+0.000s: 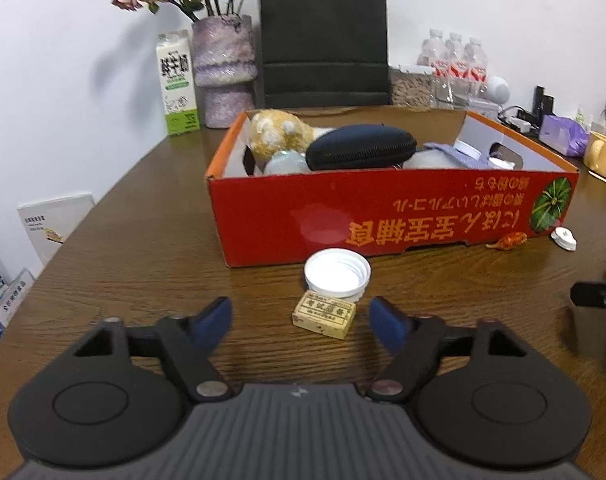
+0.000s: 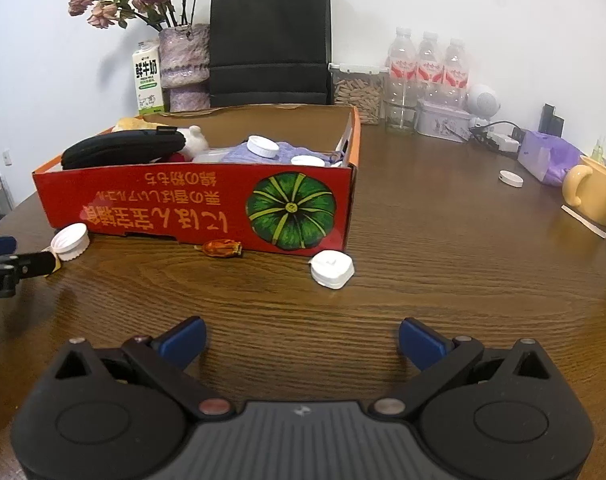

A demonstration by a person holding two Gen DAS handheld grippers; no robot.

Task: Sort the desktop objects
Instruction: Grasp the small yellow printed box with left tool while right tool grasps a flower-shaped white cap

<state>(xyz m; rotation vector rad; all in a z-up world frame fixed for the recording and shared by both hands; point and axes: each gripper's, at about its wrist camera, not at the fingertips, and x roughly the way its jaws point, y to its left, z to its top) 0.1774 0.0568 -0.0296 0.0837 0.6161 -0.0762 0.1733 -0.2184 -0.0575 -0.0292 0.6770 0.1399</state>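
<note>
My left gripper (image 1: 301,318) is open just above the wooden table, blue pads on either side of a small yellowish printed box (image 1: 325,316) without touching it. Right behind that box lies a white screw cap (image 1: 337,272), upside down against the red cardboard box (image 1: 383,216). The red box (image 2: 183,204) holds a plush toy, a black zip case, purple cloth and white caps. My right gripper (image 2: 303,340) is open over bare table with nothing between its fingers. Ahead of it lie a white flat lid (image 2: 332,268) and an orange wrapped sweet (image 2: 221,248).
At the back stand a black paper bag (image 2: 269,40), a vase of dried roses (image 1: 223,72), a milk carton (image 1: 177,84) and water bottles (image 2: 427,68). At the right are a yellow mug (image 2: 595,194), a purple tissue pack (image 2: 547,160) and a small white lid (image 2: 510,178).
</note>
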